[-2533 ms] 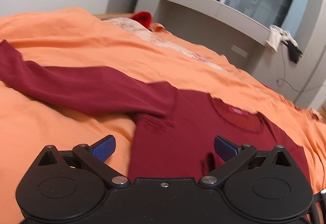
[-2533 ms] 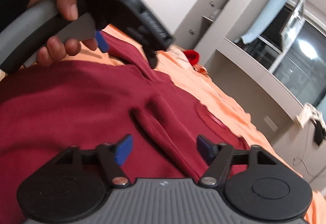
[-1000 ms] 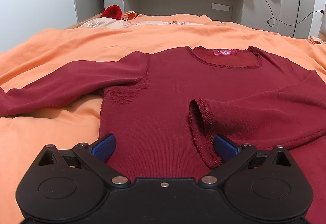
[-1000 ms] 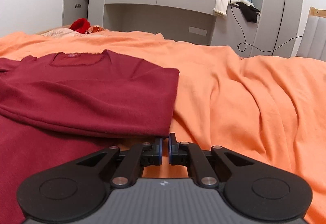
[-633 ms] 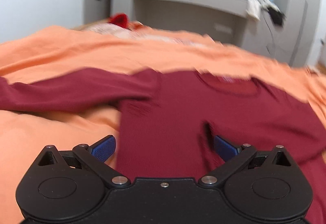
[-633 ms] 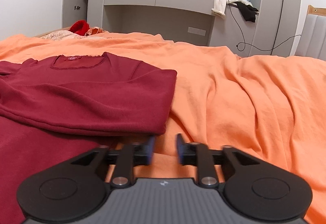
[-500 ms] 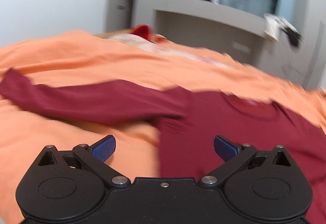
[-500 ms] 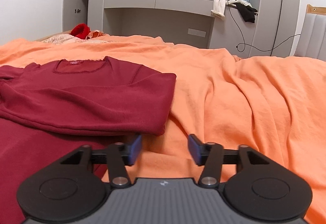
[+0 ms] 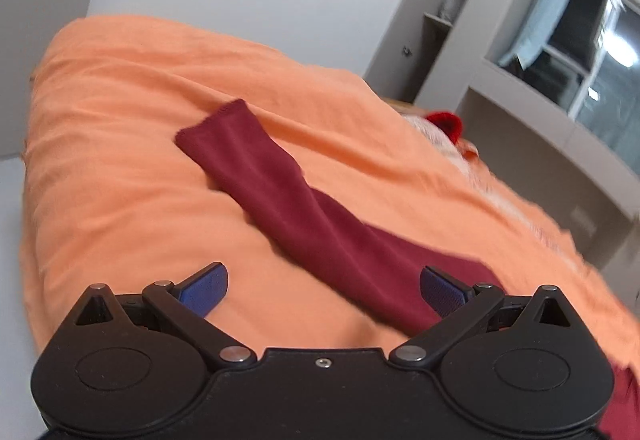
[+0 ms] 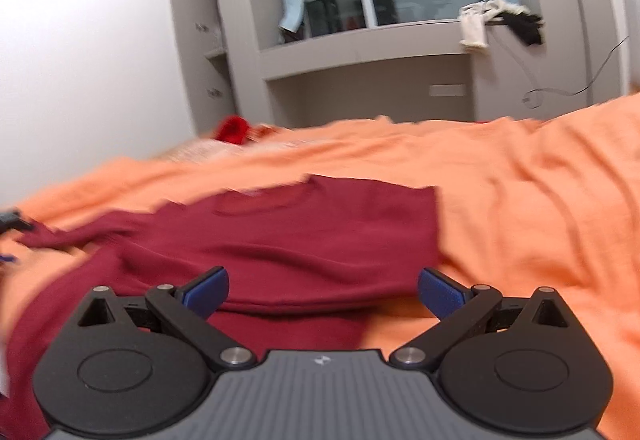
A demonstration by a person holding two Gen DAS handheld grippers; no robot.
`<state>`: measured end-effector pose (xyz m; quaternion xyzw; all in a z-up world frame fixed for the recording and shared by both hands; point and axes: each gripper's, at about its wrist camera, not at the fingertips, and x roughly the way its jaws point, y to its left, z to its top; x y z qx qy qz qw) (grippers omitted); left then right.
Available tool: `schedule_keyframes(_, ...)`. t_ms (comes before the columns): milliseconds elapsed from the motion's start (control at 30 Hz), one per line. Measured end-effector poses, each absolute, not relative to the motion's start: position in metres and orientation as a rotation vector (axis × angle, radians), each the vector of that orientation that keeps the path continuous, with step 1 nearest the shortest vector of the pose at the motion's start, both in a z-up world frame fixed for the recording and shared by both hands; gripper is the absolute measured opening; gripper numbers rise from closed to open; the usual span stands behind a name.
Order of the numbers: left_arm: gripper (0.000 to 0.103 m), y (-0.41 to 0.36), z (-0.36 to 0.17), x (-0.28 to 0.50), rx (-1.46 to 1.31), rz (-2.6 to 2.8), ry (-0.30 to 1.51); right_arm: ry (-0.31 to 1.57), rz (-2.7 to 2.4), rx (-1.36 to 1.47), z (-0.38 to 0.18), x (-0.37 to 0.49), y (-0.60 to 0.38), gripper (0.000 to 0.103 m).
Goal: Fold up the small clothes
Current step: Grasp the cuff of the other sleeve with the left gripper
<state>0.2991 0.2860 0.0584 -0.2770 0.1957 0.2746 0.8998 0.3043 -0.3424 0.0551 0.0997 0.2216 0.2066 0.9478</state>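
My left gripper (image 9: pixel 323 290) has swung left since a moment ago and now looks along the one outstretched sleeve (image 9: pixel 280 199), its jaws spread wide, holding nothing. My right gripper (image 10: pixel 322 290), shut a second back, now gapes empty over the one dark red shirt (image 10: pixel 320 232), which lies flat on the orange bedspread (image 10: pixel 540 199). Farther off sits one red cloth (image 10: pixel 233 129).
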Motion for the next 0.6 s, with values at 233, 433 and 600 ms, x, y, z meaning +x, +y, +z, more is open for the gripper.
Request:
schedule_keyframes(233,0.102,0.345,0.048,0.321,-0.696,0.572,0.398,0.447,0.534,0.222,0.051,0.295,-0.329,0.103)
schedule_keyframes(433,0.09,0.369,0.042,0.325,-0.761,0.693,0.337,0.519,0.545,0.207,0.035,0.301,-0.323,0.103)
schedule_keyframes(600,0.069,0.371,0.039,0.326,-0.774,0.787,0.271,0.562,0.542,0.228,0.025,0.306,-0.323,0.103)
